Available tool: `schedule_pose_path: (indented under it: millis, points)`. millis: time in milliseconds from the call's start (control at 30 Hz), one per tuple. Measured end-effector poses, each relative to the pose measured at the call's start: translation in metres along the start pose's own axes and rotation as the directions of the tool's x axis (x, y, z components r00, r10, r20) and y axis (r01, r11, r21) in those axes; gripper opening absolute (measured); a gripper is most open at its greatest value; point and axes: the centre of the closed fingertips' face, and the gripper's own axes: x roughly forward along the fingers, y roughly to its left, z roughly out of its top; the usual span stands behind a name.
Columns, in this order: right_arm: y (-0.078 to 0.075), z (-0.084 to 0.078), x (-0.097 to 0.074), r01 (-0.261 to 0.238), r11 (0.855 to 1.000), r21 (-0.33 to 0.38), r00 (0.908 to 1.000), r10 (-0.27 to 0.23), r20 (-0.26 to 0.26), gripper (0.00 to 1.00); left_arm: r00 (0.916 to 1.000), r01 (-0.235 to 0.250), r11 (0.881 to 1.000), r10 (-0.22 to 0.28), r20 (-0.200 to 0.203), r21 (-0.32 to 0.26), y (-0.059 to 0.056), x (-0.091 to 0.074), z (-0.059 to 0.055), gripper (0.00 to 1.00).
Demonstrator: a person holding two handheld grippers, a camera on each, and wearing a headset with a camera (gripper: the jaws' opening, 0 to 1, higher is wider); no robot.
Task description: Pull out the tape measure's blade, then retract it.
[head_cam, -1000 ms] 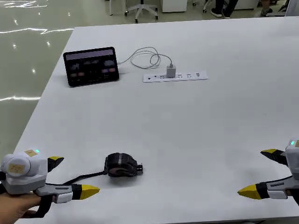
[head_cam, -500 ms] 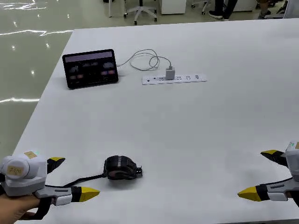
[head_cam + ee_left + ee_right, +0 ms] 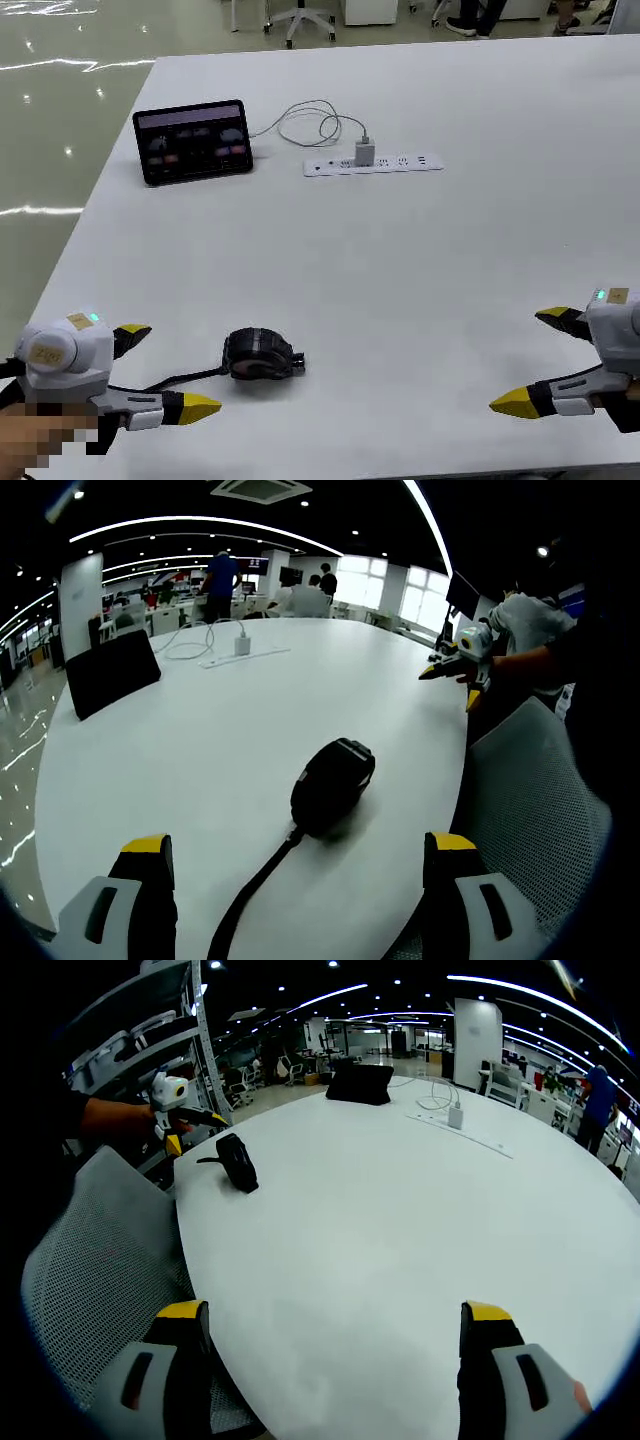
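White table (image 3: 420, 250): left gripper (image 3: 170, 367) just beside tape measure (image 3: 260, 354), right gripper (image 3: 527, 359) well apart from it; both released, empty.

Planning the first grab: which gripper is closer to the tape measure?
The left gripper; the tape measure lies just ahead of its jaws, the right gripper far off.

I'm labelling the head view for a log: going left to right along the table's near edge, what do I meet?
First the left gripper, then the tape measure, then the right gripper.
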Motion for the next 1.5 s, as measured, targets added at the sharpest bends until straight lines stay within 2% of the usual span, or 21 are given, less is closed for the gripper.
schedule_pose_path:
  millis: [200,367,467,533,633,833,933,1033,1067,1100,1133,1500]
  points:
    - [0.004,0.011,0.006,-0.021,0.999,-0.028,0.9994,0.022,0.028,1.0,0.9992,0.023,0.999,-0.022,-0.033,0.025,-0.002,0.006,-0.001,0.98]
    - [0.006,0.016,0.012,-0.028,0.999,-0.043,0.9991,0.029,0.029,1.0,0.998,0.047,0.997,-0.045,-0.044,0.053,-0.006,0.011,0.003,1.0]
    - [0.009,0.021,0.015,-0.041,0.997,-0.064,0.9979,0.044,0.047,1.0,0.9943,0.078,0.995,-0.073,-0.078,0.063,-0.009,0.015,0.0,1.0]
    - [0.01,0.022,0.016,-0.045,0.997,-0.07,0.9976,0.048,0.049,1.0,0.9943,0.072,0.994,-0.065,-0.084,0.086,-0.007,0.015,0.001,1.0]
    - [0.012,0.024,0.019,-0.06,0.995,-0.076,0.9967,0.064,0.05,1.0,0.993,0.088,0.993,-0.082,-0.085,0.079,-0.007,0.016,0.005,1.0]
    - [0.018,0.03,0.025,-0.083,0.993,-0.088,0.9946,0.088,0.055,1.0,0.9885,0.131,0.986,-0.122,-0.089,0.104,-0.012,0.019,0.011,1.0]
    - [0.02,0.033,0.029,-0.088,0.992,-0.094,0.9942,0.093,0.054,1.0,0.986,0.142,0.981,-0.128,-0.107,0.133,-0.014,0.021,0.012,1.0]
    - [0.021,0.035,0.032,-0.094,0.99,-0.104,0.9936,0.1,0.052,1.0,0.9858,0.146,0.976,-0.13,-0.106,0.159,-0.013,0.023,0.017,1.0]
    - [0.023,0.037,0.033,-0.102,0.989,-0.11,0.9923,0.109,0.058,1.0,0.9848,0.15,0.976,-0.133,-0.112,0.158,-0.013,0.024,0.018,1.0]
    - [0.025,0.043,0.034,-0.115,0.984,-0.135,0.9883,0.127,0.085,1.0,0.984,0.153,0.975,-0.135,-0.116,0.16,-0.014,0.025,0.019,1.0]
    - [0.025,0.045,0.035,-0.102,0.983,-0.153,0.9889,0.117,0.092,1.0,0.9836,0.155,0.973,-0.136,-0.119,0.169,-0.012,0.027,0.02,1.0]
    - [0.029,0.051,0.046,-0.124,0.977,-0.176,0.9884,0.137,0.065,1.0,0.9758,0.193,0.958,-0.166,-0.143,0.21,-0.015,0.034,0.028,0.98]
